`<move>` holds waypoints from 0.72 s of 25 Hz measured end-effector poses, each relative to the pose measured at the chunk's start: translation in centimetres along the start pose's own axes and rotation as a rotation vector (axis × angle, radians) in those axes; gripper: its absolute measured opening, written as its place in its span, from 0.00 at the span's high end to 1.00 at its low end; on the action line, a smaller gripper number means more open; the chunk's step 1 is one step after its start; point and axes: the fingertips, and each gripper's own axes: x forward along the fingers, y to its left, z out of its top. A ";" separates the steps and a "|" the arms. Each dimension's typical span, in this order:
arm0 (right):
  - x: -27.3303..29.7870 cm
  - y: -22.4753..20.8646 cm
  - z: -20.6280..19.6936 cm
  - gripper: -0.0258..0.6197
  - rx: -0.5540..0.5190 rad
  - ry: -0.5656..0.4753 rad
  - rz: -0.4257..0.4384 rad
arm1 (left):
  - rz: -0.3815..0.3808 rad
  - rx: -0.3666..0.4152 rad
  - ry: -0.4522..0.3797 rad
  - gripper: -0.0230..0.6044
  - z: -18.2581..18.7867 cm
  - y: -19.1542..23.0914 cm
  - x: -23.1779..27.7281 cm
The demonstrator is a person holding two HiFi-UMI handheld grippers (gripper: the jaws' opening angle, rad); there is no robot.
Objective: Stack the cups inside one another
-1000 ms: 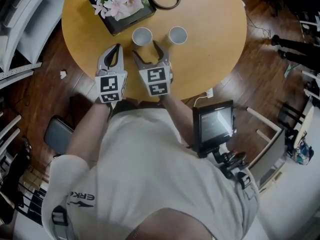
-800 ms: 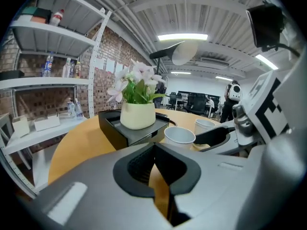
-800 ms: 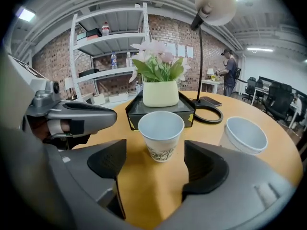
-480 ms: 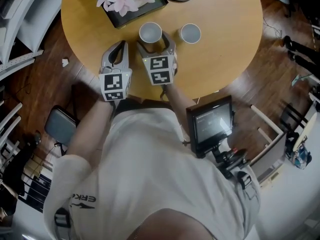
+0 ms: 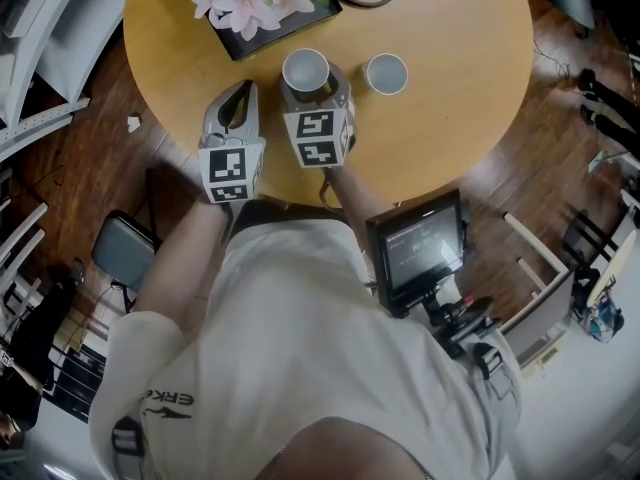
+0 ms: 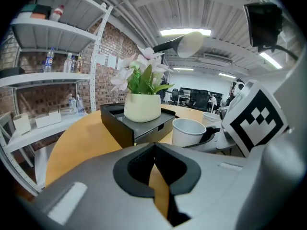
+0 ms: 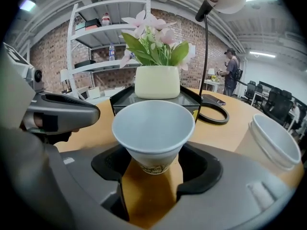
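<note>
Straddling the nearer cup (image 5: 305,68), downward-tilted right claw (image 5: 314,93), jaws wide but just closing; left claw (image 5: 242,88) pinched together, empty, alongside.

White shirt (image 5: 300,348) (sleeve print (image 5: 165,398), perhaps a logo); grey, marker-cubed left tongs (image 5: 240,90) and right tongs (image 5: 312,90).

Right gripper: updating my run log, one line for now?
right gripper: jaws just closing, cup between, no grip seen | left gripper: shut | other cup: apart
</note>
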 end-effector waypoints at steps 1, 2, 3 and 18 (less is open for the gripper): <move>-0.1 0.0 0.0 0.47 0.000 -0.001 0.001 | -0.001 0.003 -0.001 0.96 0.1 -0.1 0.0; -0.2 0.1 0.0 0.47 0.002 -0.003 0.002 | -0.002 0.006 -0.004 0.96 0.2 -0.1 -0.1; -0.4 0.1 0.1 0.47 0.004 -0.007 0.003 | -0.003 0.010 -0.006 0.96 0.4 -0.2 -0.1; -7.8 -1.8 8.2 0.47 -0.015 -0.211 -0.065 | -0.056 0.083 -0.160 0.96 8.3 -2.8 -1.0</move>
